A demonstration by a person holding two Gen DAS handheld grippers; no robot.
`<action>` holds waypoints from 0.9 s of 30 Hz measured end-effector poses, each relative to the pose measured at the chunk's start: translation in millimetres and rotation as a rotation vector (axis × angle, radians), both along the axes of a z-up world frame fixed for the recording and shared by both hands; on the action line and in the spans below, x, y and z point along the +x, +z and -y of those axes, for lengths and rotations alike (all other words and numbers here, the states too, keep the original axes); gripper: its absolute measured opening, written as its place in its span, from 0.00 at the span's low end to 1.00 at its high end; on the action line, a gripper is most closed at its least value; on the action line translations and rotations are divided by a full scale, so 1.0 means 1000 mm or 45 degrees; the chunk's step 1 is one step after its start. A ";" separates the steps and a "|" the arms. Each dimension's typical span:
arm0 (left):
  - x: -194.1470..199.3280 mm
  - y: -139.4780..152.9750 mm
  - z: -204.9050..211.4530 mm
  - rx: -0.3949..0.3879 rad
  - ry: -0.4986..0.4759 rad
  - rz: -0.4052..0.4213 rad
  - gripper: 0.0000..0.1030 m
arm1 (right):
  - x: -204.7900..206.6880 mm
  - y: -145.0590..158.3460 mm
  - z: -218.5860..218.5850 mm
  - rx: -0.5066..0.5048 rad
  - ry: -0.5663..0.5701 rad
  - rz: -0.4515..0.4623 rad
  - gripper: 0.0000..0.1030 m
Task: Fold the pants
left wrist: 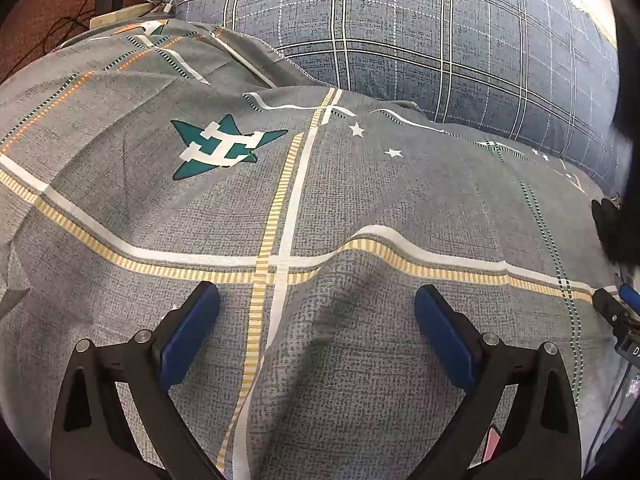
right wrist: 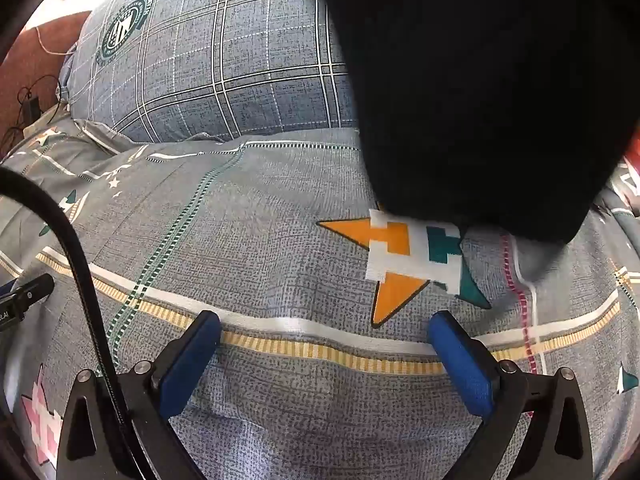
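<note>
The black pants [right wrist: 480,92] lie as a dark bulk on the grey patterned bed cover [right wrist: 280,240], filling the upper right of the right wrist view and covering the top of an orange and teal star print [right wrist: 404,260]. In the left wrist view only a dark edge of the pants [left wrist: 624,200] shows at the far right. My left gripper [left wrist: 318,296] is open and empty over the bed cover [left wrist: 360,200]. My right gripper [right wrist: 324,324] is open and empty, just short of the pants' near edge.
A blue plaid pillow [left wrist: 400,32] lies at the head of the bed, also in the right wrist view [right wrist: 208,60]. A black cable [right wrist: 80,260] crosses the left of the right wrist view. The other gripper's tip [left wrist: 616,308] shows at the right edge.
</note>
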State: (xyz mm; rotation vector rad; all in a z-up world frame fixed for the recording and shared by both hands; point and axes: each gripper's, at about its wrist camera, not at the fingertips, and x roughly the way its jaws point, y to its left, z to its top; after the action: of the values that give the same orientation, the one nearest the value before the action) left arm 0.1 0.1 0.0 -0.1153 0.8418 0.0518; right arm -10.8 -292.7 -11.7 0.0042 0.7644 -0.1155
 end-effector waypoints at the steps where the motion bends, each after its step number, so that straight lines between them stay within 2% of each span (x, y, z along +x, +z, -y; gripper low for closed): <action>1: 0.000 0.000 0.000 0.000 0.000 0.000 0.96 | 0.000 0.000 0.000 0.000 0.000 0.000 1.00; 27: 0.004 -0.003 0.003 0.000 -0.001 0.000 0.96 | 0.001 0.001 0.002 0.000 0.001 0.002 1.00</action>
State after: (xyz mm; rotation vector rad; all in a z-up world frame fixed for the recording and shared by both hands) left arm 3.7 -2.7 -3.4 -0.1153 0.8420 0.0514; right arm -10.2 -294.4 -11.1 0.0041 0.7630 -0.1151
